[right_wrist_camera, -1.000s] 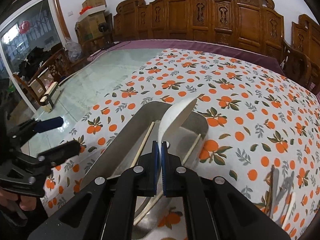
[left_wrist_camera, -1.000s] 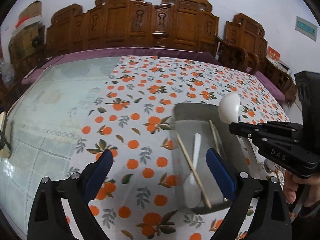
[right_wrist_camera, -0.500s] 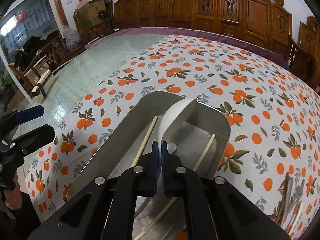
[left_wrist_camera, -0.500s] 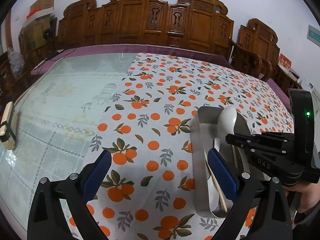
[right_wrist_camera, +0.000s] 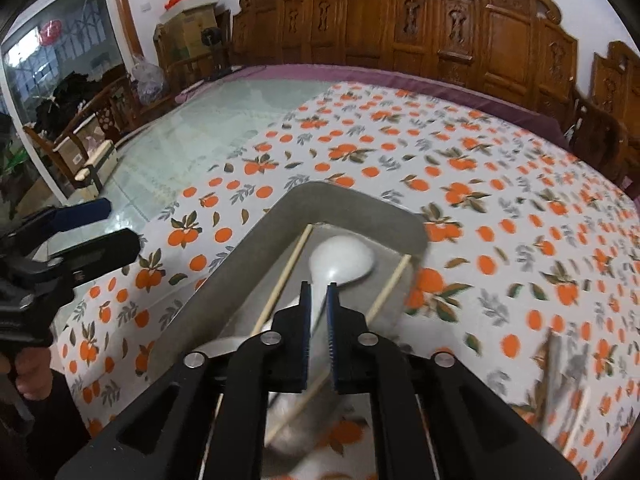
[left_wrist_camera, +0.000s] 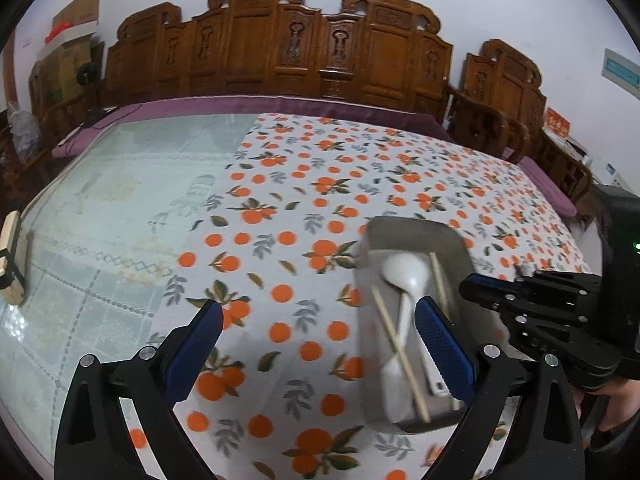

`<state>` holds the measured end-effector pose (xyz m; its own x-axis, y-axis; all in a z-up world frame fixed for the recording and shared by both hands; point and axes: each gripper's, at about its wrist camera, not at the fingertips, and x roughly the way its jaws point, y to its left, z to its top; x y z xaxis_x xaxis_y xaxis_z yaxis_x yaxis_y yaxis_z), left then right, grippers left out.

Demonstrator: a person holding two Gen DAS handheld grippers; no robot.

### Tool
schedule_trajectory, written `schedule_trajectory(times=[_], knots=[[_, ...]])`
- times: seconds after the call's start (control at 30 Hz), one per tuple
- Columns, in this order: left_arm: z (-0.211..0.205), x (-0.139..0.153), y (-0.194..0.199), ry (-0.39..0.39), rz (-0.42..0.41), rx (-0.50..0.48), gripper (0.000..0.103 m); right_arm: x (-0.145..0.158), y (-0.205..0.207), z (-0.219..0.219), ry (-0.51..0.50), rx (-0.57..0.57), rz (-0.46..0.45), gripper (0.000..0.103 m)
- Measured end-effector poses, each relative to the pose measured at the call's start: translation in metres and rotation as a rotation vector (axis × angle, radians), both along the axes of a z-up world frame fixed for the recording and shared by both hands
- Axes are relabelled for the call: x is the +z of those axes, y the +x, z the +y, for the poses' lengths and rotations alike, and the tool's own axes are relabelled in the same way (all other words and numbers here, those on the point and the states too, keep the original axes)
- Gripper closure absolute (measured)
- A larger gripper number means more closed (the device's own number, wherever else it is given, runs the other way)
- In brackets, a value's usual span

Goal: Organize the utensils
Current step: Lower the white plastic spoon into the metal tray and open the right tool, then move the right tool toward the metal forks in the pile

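A metal tray (right_wrist_camera: 240,264) (left_wrist_camera: 412,228) sits on the orange-print tablecloth. In it lie a white ceramic spoon (right_wrist_camera: 340,260) (left_wrist_camera: 404,276), two wooden chopsticks (right_wrist_camera: 284,276) (left_wrist_camera: 396,336) and another white spoon. My right gripper (right_wrist_camera: 318,300) hovers over the tray, its jaws parted a little around the white spoon's handle, which rests in the tray. My left gripper (left_wrist_camera: 320,336) is wide open and empty, low over the cloth just left of the tray.
More utensils (right_wrist_camera: 560,368) lie blurred on the cloth to the right of the tray. A wooden block (left_wrist_camera: 12,256) lies at the glass table's left edge. Carved wooden chairs (left_wrist_camera: 280,48) line the far side.
My right gripper lowered the white spoon into the tray and its jaws parted, letting the spoon rest there. My left gripper drifted left and back, staying open.
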<state>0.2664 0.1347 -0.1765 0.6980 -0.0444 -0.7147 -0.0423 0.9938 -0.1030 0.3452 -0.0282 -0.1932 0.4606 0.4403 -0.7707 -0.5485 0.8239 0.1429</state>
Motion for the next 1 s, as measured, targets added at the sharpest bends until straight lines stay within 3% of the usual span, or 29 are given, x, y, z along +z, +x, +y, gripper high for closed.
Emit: schedule_trajectory(times=[0.17,0.23,0.33,0.57,0.77,1.0], knots=[[-0.026,0.009,-0.007,0.008,-0.026,-0.048,0.01,0.025,-0.026,-0.041,0.003,-0.045,-0.055,0.059],[-0.034,0.014,-0.011,-0.002,-0.042,-0.061,0.01,0.031,-0.033,-0.055,0.001,-0.074,-0.067,0.041],[-0.049,0.022,-0.019,-0.002,-0.078,-0.092,0.01,0.039,-0.042,-0.08,0.005,-0.126,-0.083,0.029],[-0.066,0.026,-0.027,0.025,-0.1,-0.112,0.01,0.046,-0.06,-0.136,0.001,-0.231,-0.107,0.026],[-0.08,0.027,-0.03,0.019,-0.105,-0.146,0.01,0.033,-0.069,-0.18,-0.034,-0.295,-0.086,0.026],[-0.111,0.024,-0.033,0.024,-0.103,-0.224,0.01,0.007,-0.07,-0.221,-0.07,-0.354,-0.034,0.05]])
